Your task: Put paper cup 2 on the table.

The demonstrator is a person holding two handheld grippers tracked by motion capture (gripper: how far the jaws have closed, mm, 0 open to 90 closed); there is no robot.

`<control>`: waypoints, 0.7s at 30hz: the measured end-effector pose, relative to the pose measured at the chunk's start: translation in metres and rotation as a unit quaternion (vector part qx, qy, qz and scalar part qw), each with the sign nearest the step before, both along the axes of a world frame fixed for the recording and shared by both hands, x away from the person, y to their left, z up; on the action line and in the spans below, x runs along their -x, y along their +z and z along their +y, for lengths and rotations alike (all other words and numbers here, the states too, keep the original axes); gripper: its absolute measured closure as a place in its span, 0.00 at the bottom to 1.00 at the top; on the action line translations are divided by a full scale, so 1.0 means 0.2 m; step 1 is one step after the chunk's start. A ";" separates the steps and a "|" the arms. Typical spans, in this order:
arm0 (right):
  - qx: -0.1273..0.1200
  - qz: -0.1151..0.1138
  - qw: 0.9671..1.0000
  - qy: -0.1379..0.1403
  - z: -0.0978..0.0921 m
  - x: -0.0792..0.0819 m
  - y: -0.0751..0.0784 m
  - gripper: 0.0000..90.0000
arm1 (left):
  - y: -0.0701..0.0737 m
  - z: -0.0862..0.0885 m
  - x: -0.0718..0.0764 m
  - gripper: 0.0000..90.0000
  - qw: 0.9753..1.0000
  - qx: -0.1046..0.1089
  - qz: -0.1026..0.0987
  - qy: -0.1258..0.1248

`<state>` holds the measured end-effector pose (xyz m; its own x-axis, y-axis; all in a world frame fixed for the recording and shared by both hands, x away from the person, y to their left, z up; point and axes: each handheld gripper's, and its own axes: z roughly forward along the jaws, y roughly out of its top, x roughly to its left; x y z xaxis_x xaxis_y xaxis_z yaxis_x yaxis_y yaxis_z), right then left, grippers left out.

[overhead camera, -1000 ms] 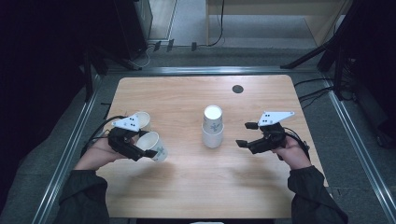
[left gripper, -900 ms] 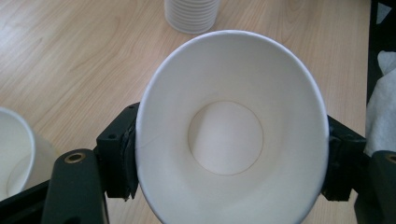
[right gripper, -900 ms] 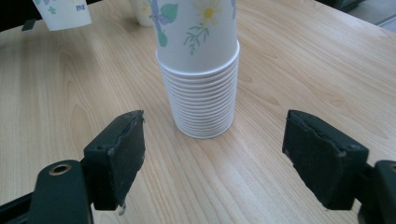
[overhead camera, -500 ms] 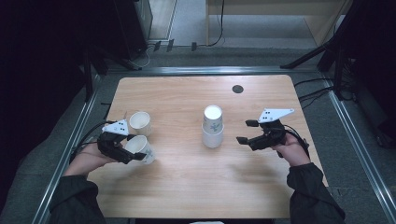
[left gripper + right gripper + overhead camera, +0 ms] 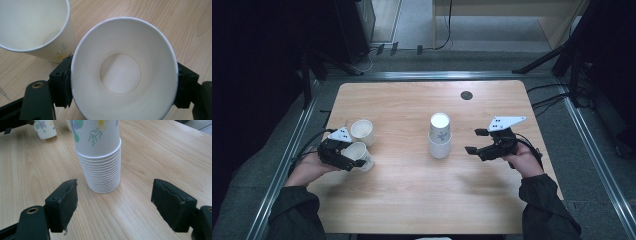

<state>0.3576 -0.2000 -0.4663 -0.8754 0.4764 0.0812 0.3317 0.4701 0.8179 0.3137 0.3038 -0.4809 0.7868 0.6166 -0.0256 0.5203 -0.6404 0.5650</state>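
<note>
Left tool [image 5: 343,156] clamps a paper cup [image 5: 123,72] just beside a standing cup [image 5: 362,131] at tabletop [image 5: 412,200] left, right tool [image 5: 115,205] wide near the stack [image 5: 101,162]; harder squeeze could crumple it.

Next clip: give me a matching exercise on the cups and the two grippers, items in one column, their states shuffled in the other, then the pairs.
1. held cup
2. loose cup
3. cup stack
4. right gripper

A. open, facing the stack
B. standing mid-table, nested
C. clamped, tilted, in the left gripper
D. standing alone by the left gripper

Pairs: 1-C, 2-D, 3-B, 4-A
</note>
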 end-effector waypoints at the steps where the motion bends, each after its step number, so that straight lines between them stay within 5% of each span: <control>1: 0.000 0.001 1.000 0.000 0.00 0.00 0.00 0.24 | -0.01 0.00 0.00 0.24 1.000 -0.003 0.000 0.001; 8: -0.001 0.001 1.000 -0.001 0.00 0.00 0.00 0.24 | -0.02 -0.02 -0.01 0.23 1.000 -0.011 0.011 0.003; 21: 0.002 -0.001 1.000 -0.001 -0.01 0.00 0.00 0.24 | -0.03 -0.03 -0.01 0.18 1.000 0.005 0.023 -0.006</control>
<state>0.3579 -0.2018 -0.4658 -0.8743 0.4792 0.0777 0.3317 0.4728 0.8163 0.3149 0.2987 -0.4864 0.7922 0.6064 -0.0681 0.5382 -0.6416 0.5465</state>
